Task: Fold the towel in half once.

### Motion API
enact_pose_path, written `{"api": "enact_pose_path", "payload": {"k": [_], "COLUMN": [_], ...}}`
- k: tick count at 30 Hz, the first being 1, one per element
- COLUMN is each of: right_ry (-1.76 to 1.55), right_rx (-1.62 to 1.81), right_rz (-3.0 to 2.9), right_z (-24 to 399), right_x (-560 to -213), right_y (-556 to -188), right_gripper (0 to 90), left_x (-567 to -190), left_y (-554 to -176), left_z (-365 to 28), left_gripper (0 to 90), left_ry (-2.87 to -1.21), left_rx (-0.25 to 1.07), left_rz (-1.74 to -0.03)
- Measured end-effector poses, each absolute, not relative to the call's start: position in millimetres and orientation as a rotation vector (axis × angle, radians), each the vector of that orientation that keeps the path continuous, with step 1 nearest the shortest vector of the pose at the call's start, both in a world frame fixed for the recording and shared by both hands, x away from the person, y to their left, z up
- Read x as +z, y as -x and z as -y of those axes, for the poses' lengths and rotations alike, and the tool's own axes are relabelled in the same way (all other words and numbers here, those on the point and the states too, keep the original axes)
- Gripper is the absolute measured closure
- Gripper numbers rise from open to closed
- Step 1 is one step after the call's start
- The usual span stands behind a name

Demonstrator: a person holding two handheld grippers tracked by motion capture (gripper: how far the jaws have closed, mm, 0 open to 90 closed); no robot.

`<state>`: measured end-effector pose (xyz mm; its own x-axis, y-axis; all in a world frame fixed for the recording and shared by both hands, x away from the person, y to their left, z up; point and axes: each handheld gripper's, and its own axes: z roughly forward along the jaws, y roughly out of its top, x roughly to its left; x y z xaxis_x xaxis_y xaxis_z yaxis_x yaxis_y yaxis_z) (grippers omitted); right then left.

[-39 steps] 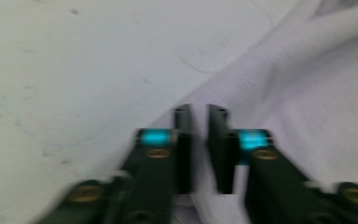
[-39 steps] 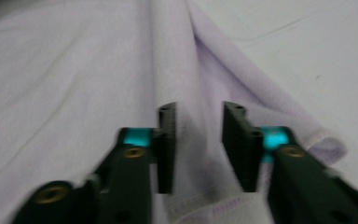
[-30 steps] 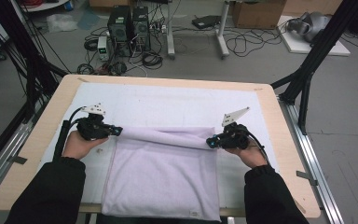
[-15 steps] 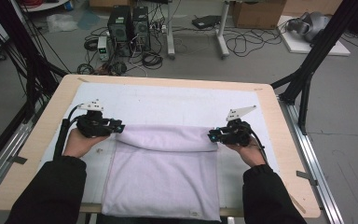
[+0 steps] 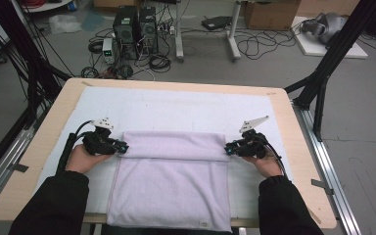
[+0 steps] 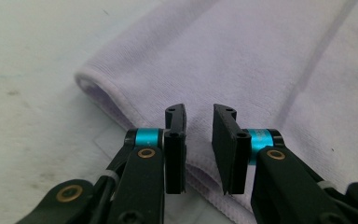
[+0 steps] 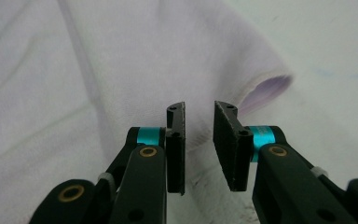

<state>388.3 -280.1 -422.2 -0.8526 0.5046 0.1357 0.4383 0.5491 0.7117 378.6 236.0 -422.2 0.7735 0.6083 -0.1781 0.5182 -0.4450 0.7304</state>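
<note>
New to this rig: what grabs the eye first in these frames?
The lilac towel at the table's near middle, its far part folded over into a thick band, with the near end hanging over the table's edge. The left gripper and right gripper sit at the two ends of that band, jaws slightly parted with nothing pinched between them. Beyond the table, cables and computer towers clutter the floor.

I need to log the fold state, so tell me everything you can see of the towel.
The towel is pale lilac, soft looped terry by its look, with a stitched hem. It lies flat on the white mat covering the table, its near edge reaching the table's front. Its far part is folded back toward the person, forming a rounded band across the width. The left gripper and right gripper sit at the band's two ends, jaws slightly apart, not pinching the cloth.
</note>
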Motion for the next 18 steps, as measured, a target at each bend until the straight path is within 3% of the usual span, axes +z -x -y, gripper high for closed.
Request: {"api": "enact_pose_path", "payload": {"k": [5,10,14,18], "right_ry": [-0.768,-0.708,-0.733,-0.714], "right_rx": [1.259,1.140,1.099,1.105], "right_rz": [-2.629,-2.710,-2.739,-2.765], "right_z": [272.8,252.7,250.2,250.9], "right_x": [-411.2,-427.1,-436.8,-434.7], "right_y": [-390.9,-398.4,-400.4,-400.8], "right_gripper": [73.9,71.7,79.6,87.2], "left_x": [-423.8,-436.1,-438.2,-434.2], "left_y": [-386.3,-389.9,-392.5,-390.9], "left_z": [-231.2,-223.4,-224.4,-226.2], "left_gripper": [75.7,73.9,87.1,88.6], "left_ry": [-2.120,-2.181,-2.161,-2.134], "left_rx": [0.189,0.171,0.176,0.200], "left_rz": [-0.856,-0.871,-0.907,-0.900]}}
